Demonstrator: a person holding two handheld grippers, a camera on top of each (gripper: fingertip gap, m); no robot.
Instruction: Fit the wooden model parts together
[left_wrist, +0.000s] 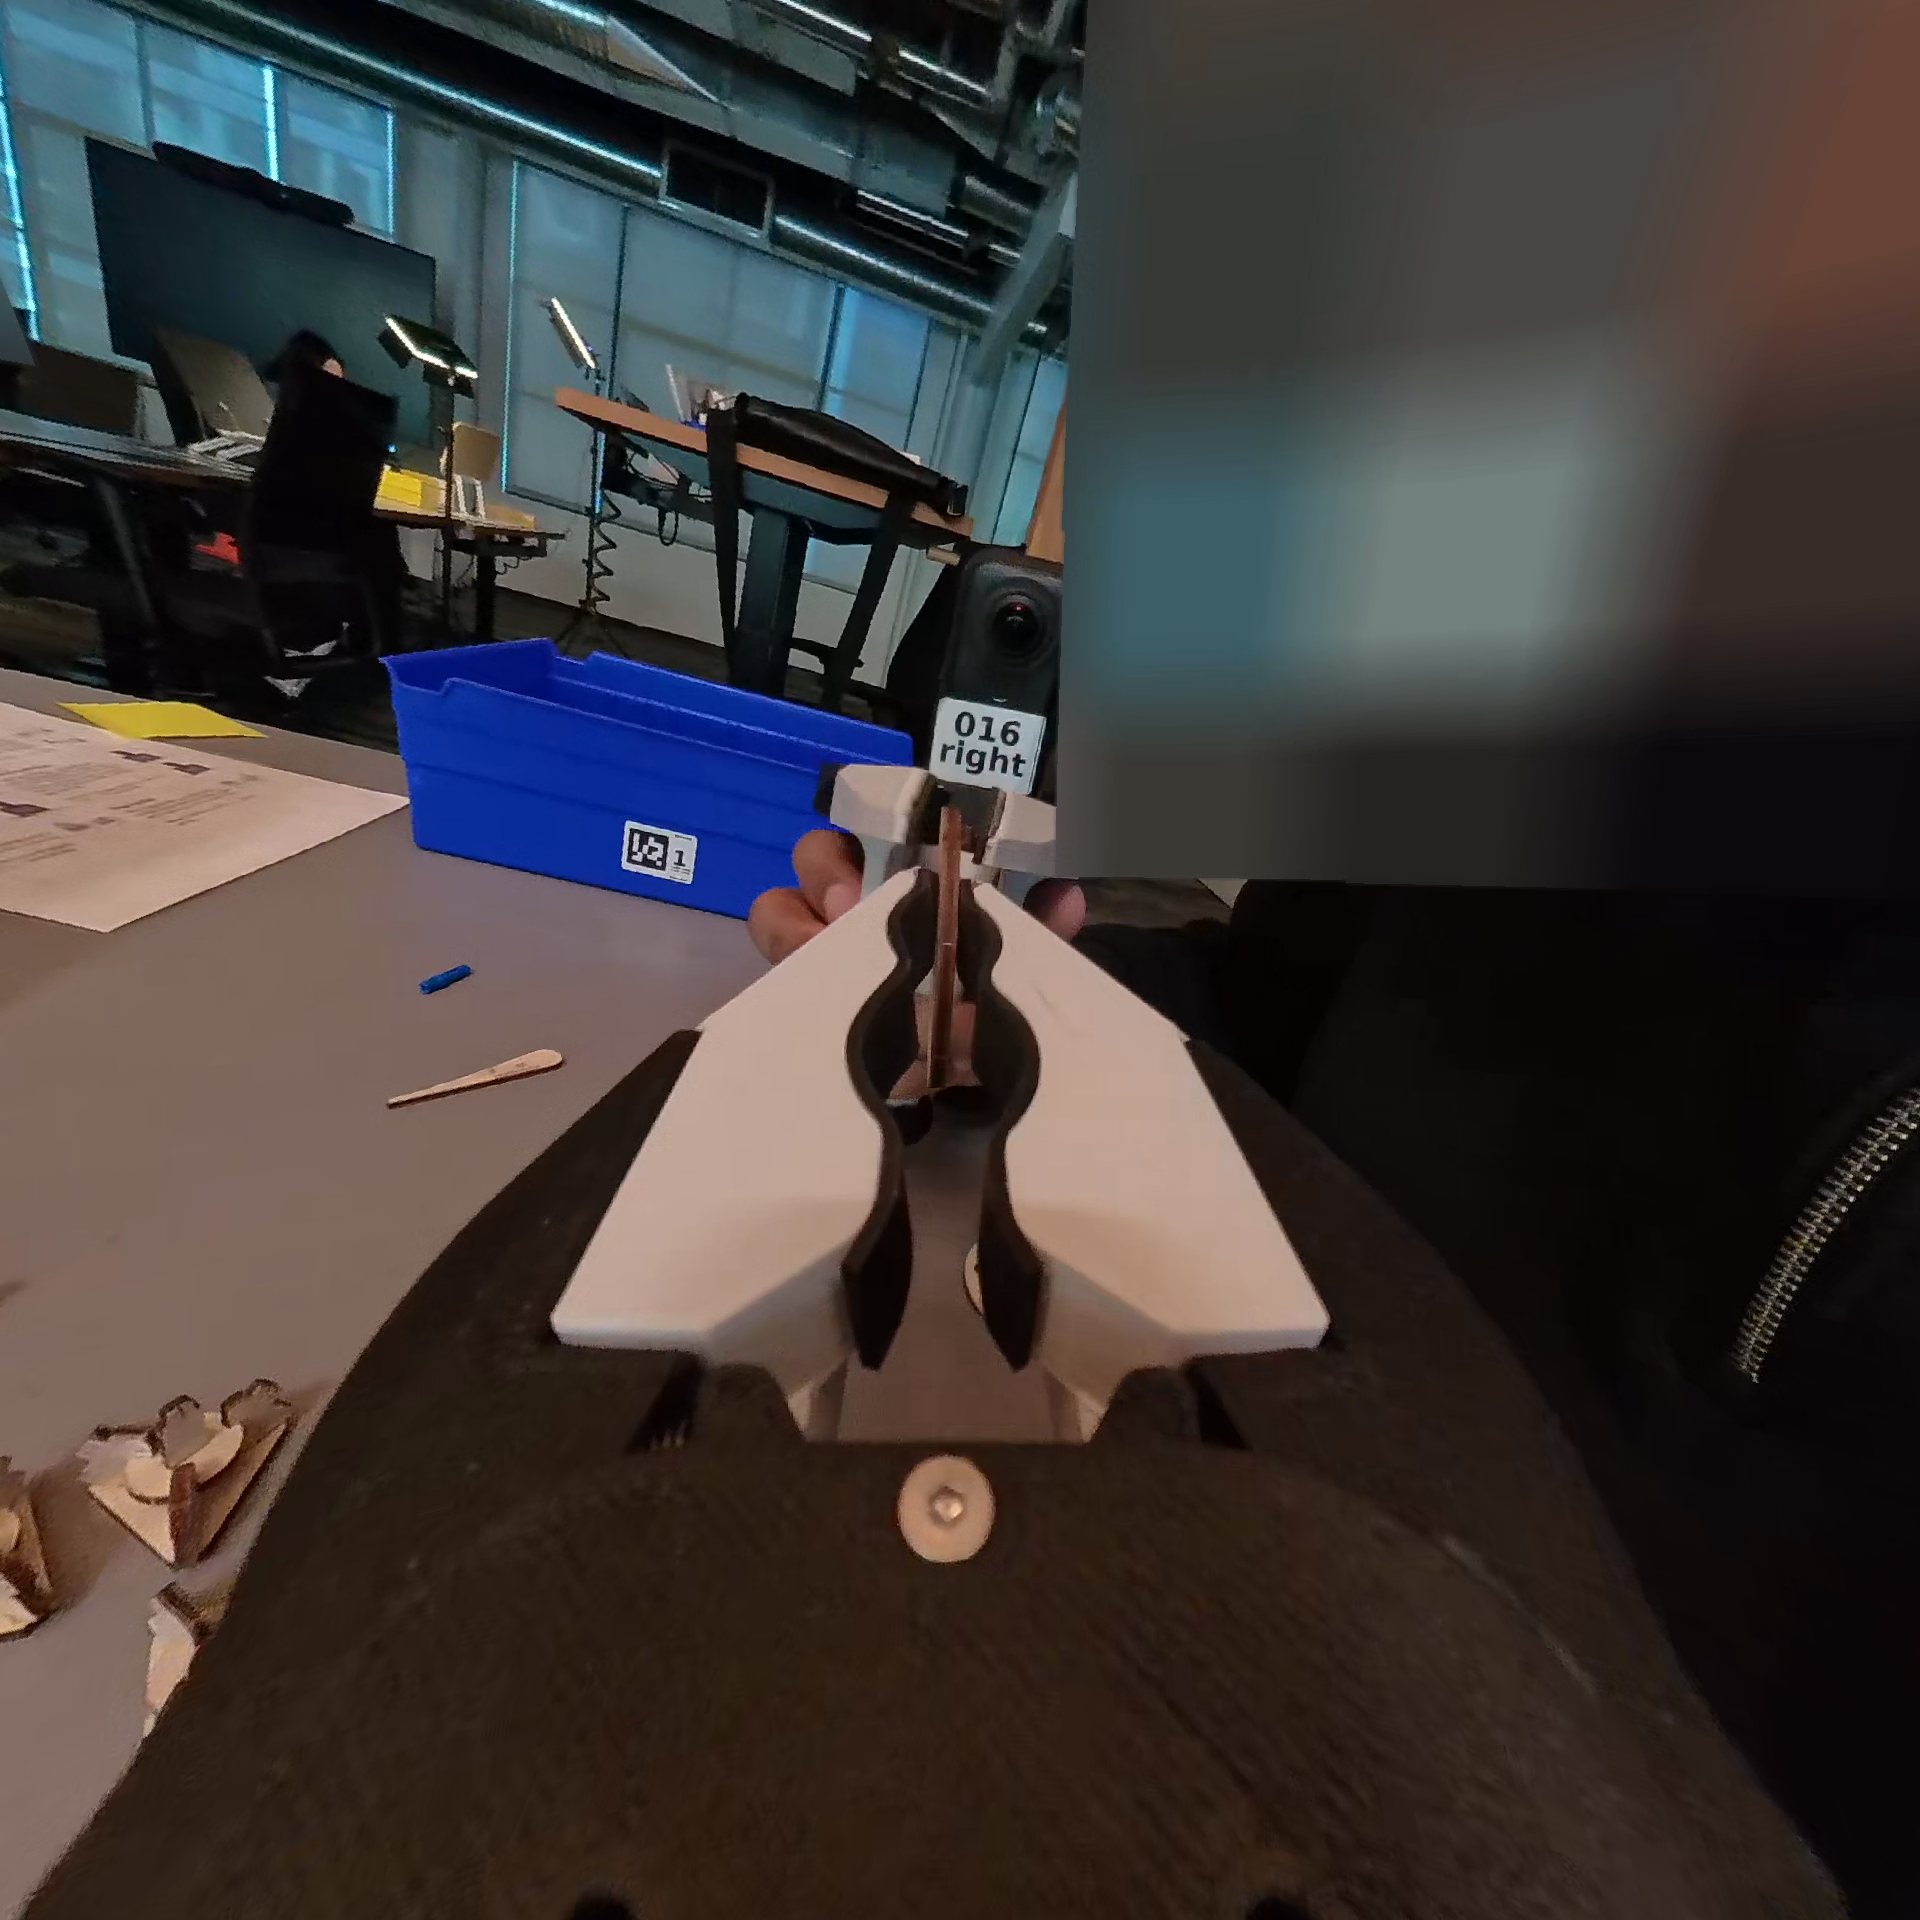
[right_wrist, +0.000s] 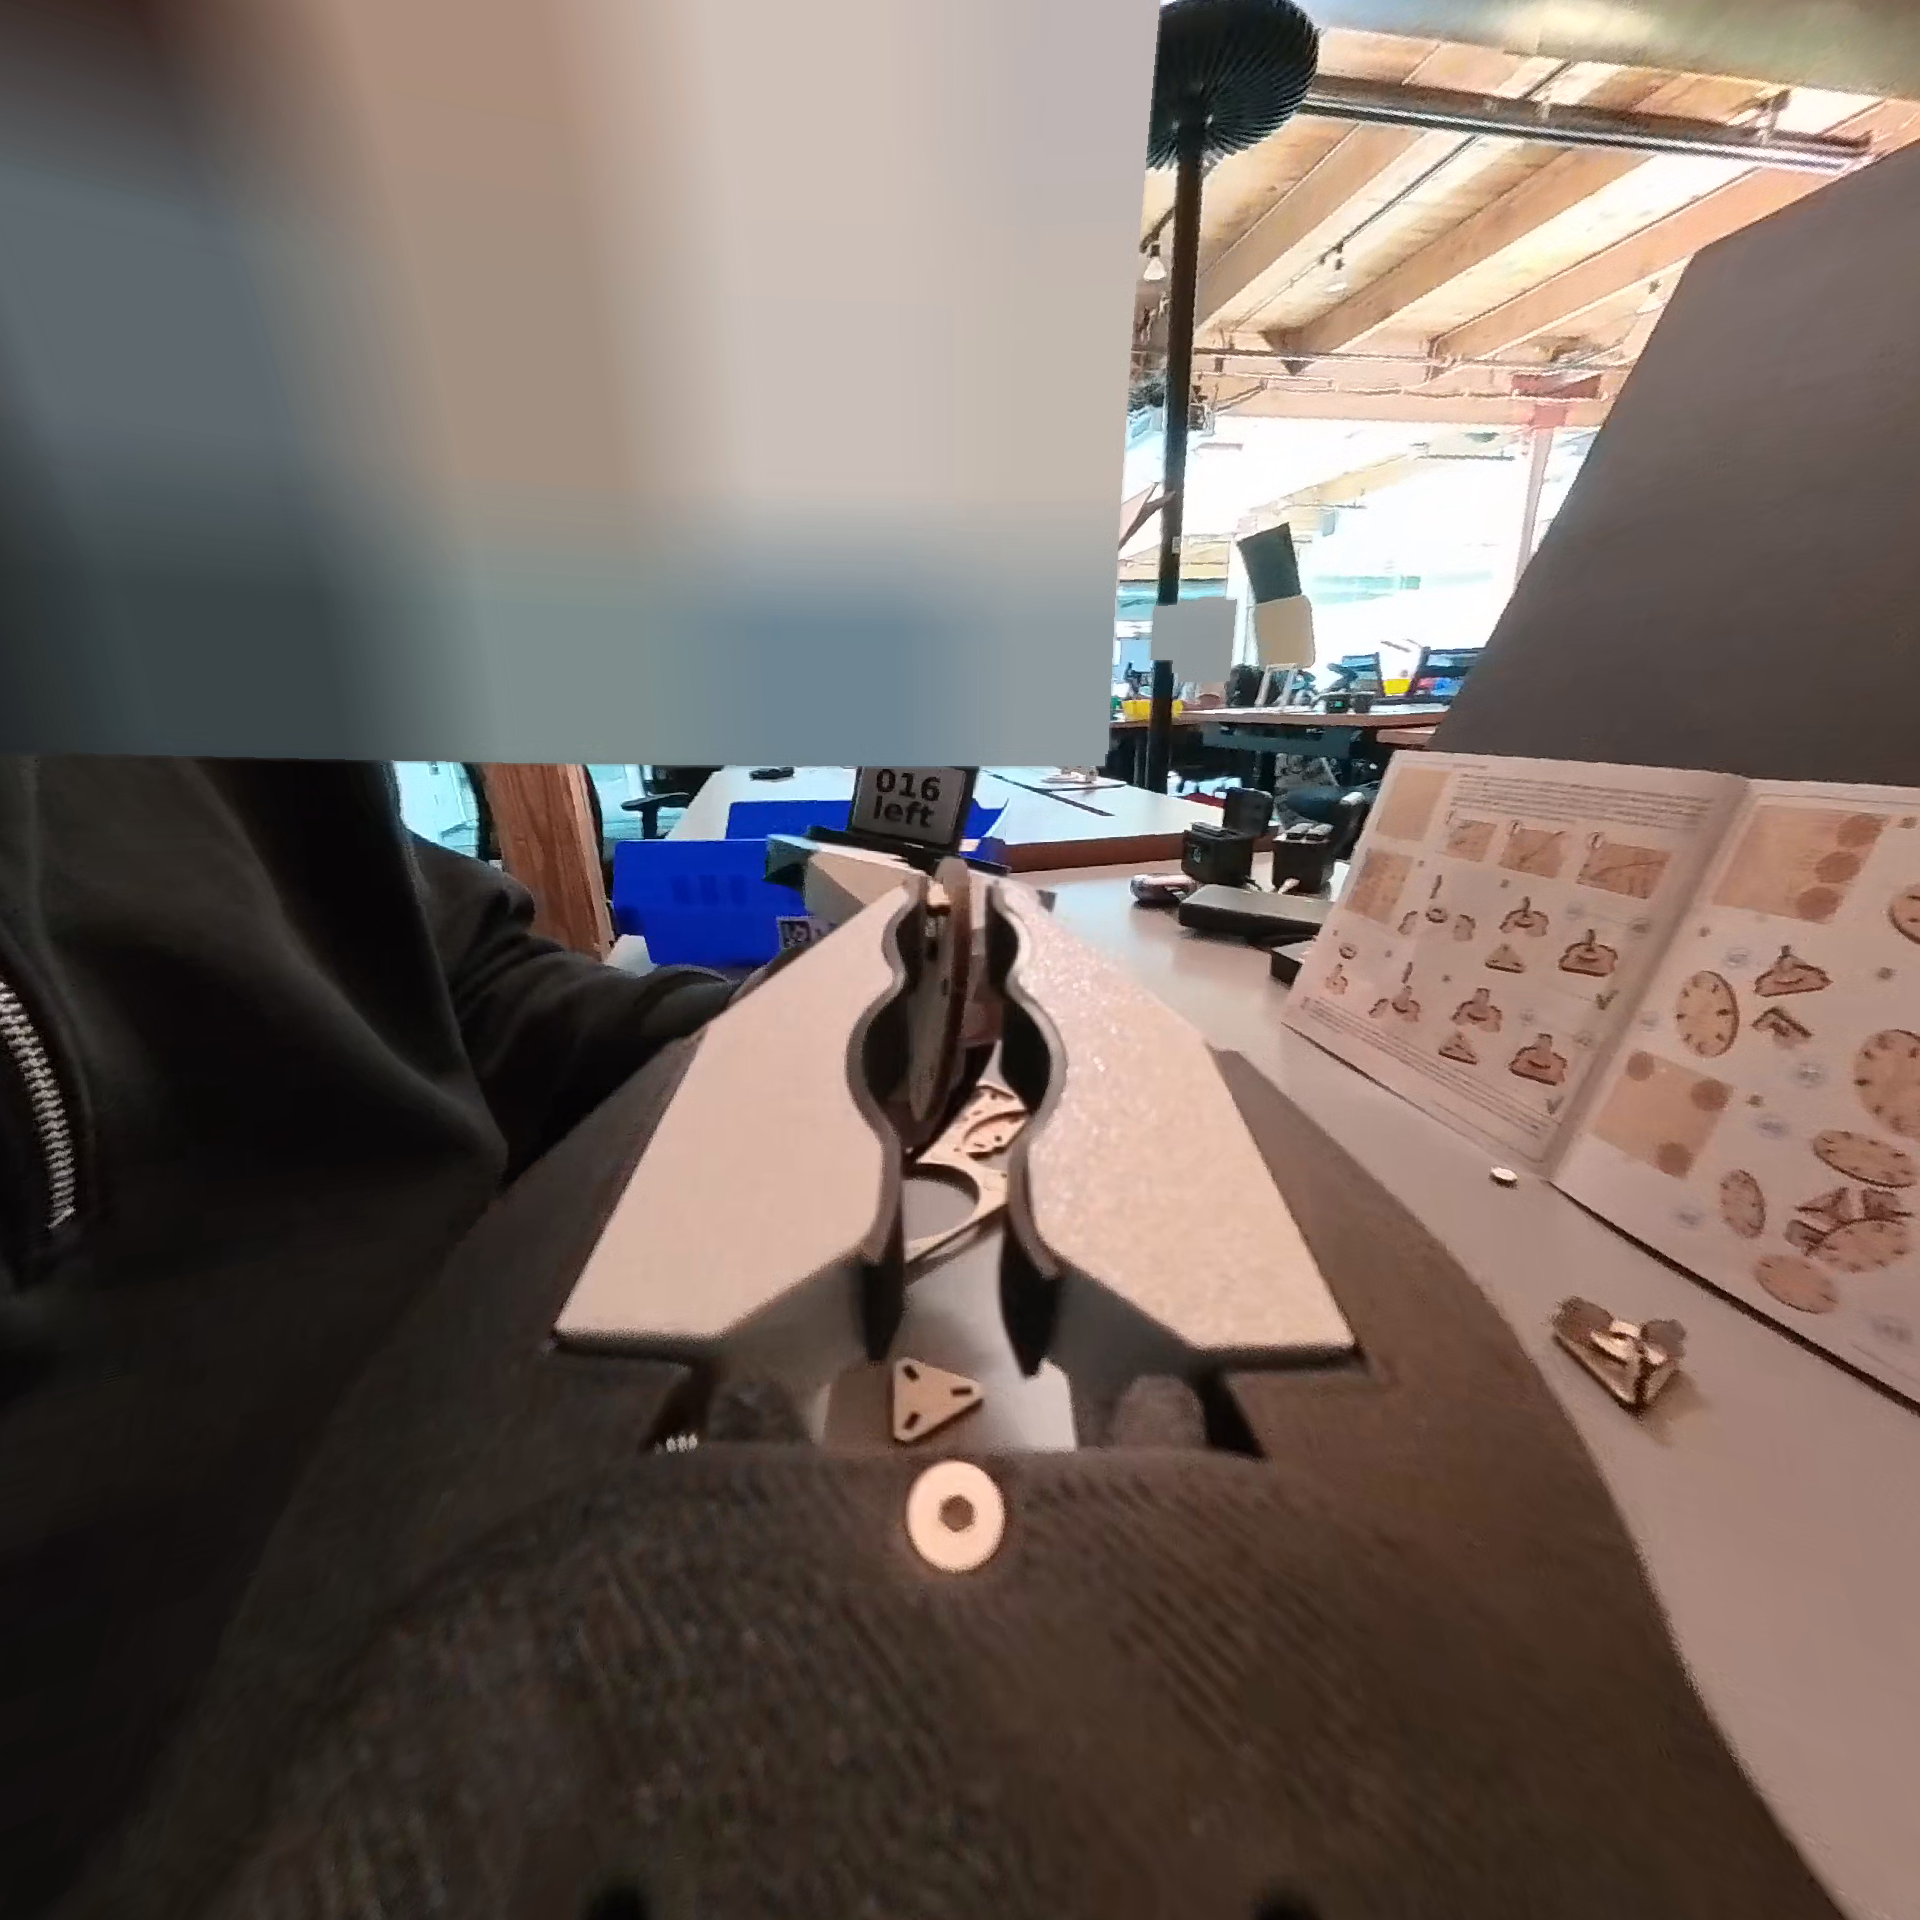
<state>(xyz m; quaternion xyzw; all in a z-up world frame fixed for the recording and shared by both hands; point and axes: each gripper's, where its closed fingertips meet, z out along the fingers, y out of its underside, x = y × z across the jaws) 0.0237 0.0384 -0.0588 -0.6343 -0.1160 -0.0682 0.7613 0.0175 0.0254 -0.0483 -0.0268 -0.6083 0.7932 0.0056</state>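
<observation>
The two claws face each other tip to tip above the near edge of the grey table (left_wrist: 260, 1195), close to the person's dark jacket (left_wrist: 1558, 1247).

The left claw (left_wrist: 948, 894) is pressed together on a thin wooden piece (left_wrist: 948, 966) seen edge-on, which runs forward from its tips to the right claw (left_wrist: 951, 821) just beyond. In the right wrist view the right claw (right_wrist: 951, 914) stands slightly spread, with the wooden piece (right_wrist: 940, 1018) upright between its pads; whether both pads press on it I cannot tell.

To the left claw's left lie a blue bin (left_wrist: 623, 769), a small blue peg (left_wrist: 445, 979), a flat wooden stick (left_wrist: 478, 1077) and a printed sheet (left_wrist: 135, 810), with bare table between them. Wooden cut-outs (left_wrist: 177, 1475) sit at the near left edge.

To the right claw's right an open booklet (right_wrist: 1662, 987) leans up, with a small wooden assembly (right_wrist: 1616, 1351) in front of it. A triangular wooden piece (right_wrist: 930, 1397) lies beneath the claw.
</observation>
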